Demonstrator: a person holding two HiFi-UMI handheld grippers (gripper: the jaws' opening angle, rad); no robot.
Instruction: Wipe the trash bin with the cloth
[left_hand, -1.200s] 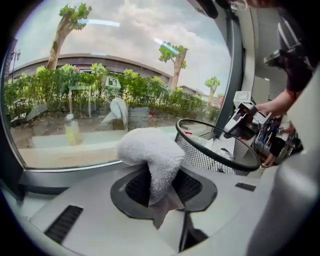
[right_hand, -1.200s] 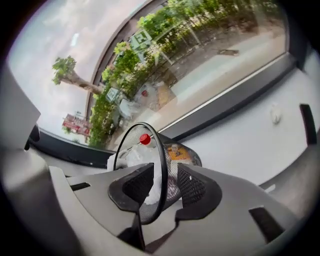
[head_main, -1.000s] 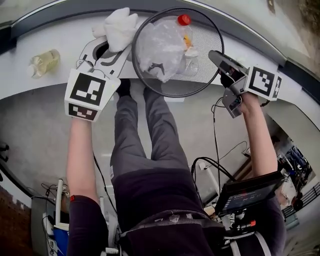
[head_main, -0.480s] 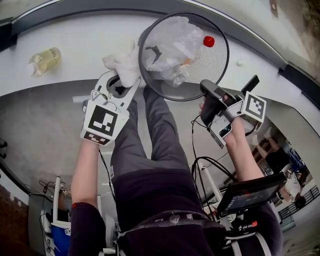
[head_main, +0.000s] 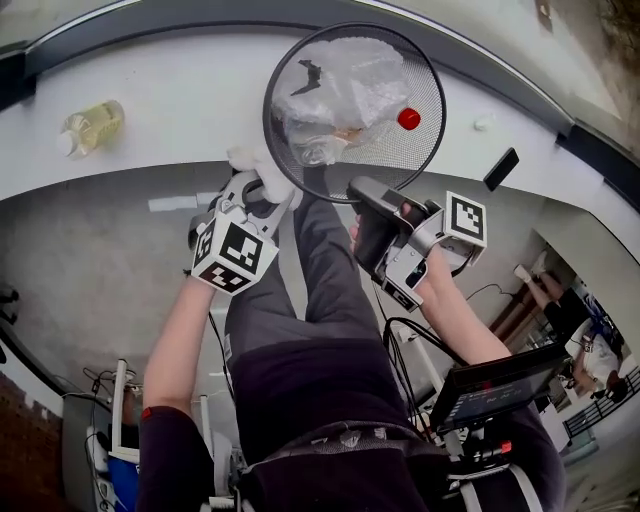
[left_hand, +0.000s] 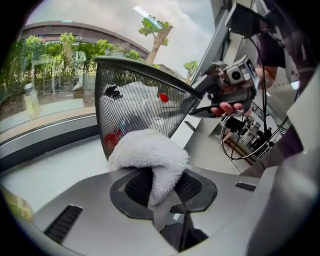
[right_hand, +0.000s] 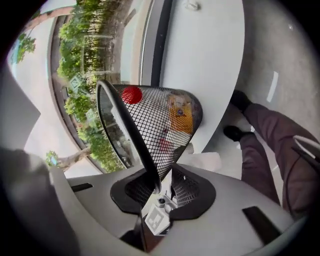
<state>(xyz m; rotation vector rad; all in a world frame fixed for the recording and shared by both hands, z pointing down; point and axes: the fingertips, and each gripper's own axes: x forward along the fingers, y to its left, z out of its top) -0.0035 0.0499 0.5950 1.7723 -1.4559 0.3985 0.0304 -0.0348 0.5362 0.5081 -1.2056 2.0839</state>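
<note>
we see the left gripper (left_hand: 161, 187) clamping the white cloth (left_hand: 147, 152) just beside the mesh trash bin (left_hand: 125, 105) ahead, the right gripper (right_hand: 160, 187) just closed onto its rim.

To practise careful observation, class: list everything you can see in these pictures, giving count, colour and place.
trash bin: one, black mesh, tilted at the counter's near edge
plastic bag: one, clear, inside the bin
cap: one, red, inside the bin
cloth: one, white, beside the bin
bottle: one, yellowish, counter's left end
flat object: one, black, counter's right
counter: one, white, beyond the legs
left claw: one, grey, shut on the cloth
right claw: one, grey, jaws just been closing, now gripping the bin's rim
legs: two, grey trousers, below the bin
</note>
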